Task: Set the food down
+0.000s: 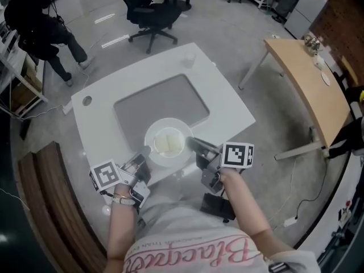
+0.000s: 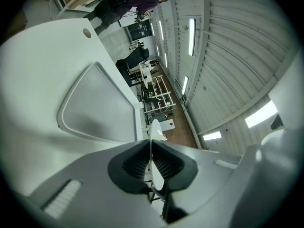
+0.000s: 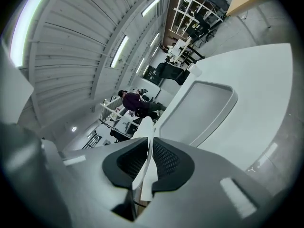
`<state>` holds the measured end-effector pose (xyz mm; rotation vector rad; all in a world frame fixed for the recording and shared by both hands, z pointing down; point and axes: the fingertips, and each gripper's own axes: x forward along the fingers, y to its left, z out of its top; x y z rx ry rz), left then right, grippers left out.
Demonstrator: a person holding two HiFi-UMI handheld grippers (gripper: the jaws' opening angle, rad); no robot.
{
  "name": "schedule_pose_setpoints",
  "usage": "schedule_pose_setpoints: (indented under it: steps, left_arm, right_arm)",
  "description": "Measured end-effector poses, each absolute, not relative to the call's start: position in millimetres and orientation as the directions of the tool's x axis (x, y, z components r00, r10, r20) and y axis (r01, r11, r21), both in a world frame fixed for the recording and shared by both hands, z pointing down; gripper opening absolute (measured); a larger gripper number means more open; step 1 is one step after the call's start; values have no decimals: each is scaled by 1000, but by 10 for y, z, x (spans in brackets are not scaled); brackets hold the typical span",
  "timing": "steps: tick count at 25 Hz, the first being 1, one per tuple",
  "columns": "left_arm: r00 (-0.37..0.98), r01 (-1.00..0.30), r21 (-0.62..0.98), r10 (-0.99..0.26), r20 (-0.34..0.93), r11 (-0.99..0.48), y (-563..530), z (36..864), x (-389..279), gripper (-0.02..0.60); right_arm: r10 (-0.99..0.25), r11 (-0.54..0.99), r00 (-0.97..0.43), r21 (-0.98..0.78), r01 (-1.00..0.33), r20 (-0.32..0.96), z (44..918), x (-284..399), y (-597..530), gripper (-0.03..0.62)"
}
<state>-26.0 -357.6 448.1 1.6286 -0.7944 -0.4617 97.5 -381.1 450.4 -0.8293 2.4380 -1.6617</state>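
A white plate [image 1: 154, 133] with pale yellow food [image 1: 169, 143] is over the near edge of a grey tray [image 1: 162, 104] on the white table [image 1: 108, 90]. My left gripper [image 1: 145, 151] is shut on the plate's left rim, and my right gripper [image 1: 190, 142] is shut on its right rim. In the left gripper view the thin rim [image 2: 155, 132] stands edge-on, pinched between the dark pads of the left gripper [image 2: 151, 163]. In the right gripper view the rim [image 3: 145, 129] is pinched the same way in the right gripper [image 3: 148, 163]. I cannot tell whether the plate rests on the tray.
A small white cup [image 1: 189, 58] stands at the table's far corner. Beyond the table are a black office chair [image 1: 151, 13] and a person [image 1: 42, 24]. To the right is a wooden desk [image 1: 307, 84], and to the left a wooden counter [image 1: 40, 198].
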Motion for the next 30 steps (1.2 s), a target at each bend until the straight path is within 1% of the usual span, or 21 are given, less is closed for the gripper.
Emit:
schedule_pose_setpoints:
  steps: [5,10,18,24,30]
  left_arm:
    - [645,-342,940,-725,239,6,-4002,4808,-338,20]
    - [608,-377,923,-733,306,73,-4331,5087,-386,23]
    - [508,-577,791,-668,544,204,-4608,5590,-540,43]
    - [423,-749,631,-587,691,203,-4680,5788,-590,57]
    - [395,-801,563,-527,753,205,-4700,5897,-612,64]
  right_arm:
    - [-471,249,-821,-843,-476,324,4750,957,-4296,35]
    - [-434,231,-801,-808,-542,413,5005,893,-4684,44]
    - [-352,274,-732,-684,-676,583,5475,680,-5067,64]
    - [-333,342,-637,-541,-768,695,5662,599,-5182,84]
    - [-322,402,-532,-396,-826,783,5809,589,-5186,103]
